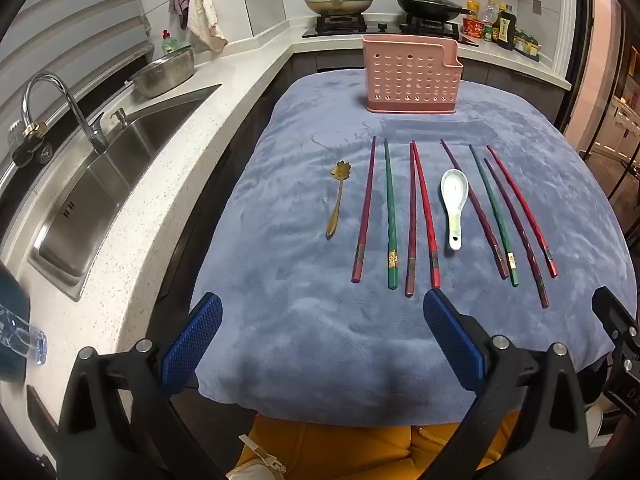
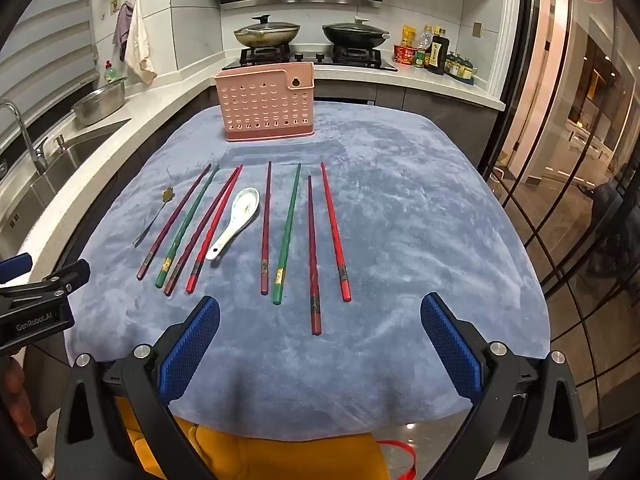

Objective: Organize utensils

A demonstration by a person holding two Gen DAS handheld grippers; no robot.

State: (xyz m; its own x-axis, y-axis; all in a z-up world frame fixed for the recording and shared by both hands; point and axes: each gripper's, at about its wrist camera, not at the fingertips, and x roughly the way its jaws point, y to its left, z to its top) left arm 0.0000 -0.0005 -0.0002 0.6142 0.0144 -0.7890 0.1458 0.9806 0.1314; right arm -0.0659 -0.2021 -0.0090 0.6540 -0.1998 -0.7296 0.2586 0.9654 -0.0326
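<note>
both my claws wide, empty: left claw, right claw. chopsticks, spoon, gold spoon flat on cloth on counter; caddy behind. risk i see: thin sticks roll, plush cloth snags pinch, neighbour gets dragged.

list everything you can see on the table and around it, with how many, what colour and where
chopsticks: eight; red, dark red, purple and two green; side by side on the cloth
ceramic spoon: one, white, among the chopsticks
small spoon: one, gold, leftmost in the row
utensil holder: one, pink, perforated, far end of cloth
cloth: one, blue, covering the table
sink: one, steel, left counter
colander: one, metal, beyond the sink
lidded woks: two, on the stove
bottles: several, right of stove
left gripper: open, over the near edge
right gripper: open, over the near edge
</note>
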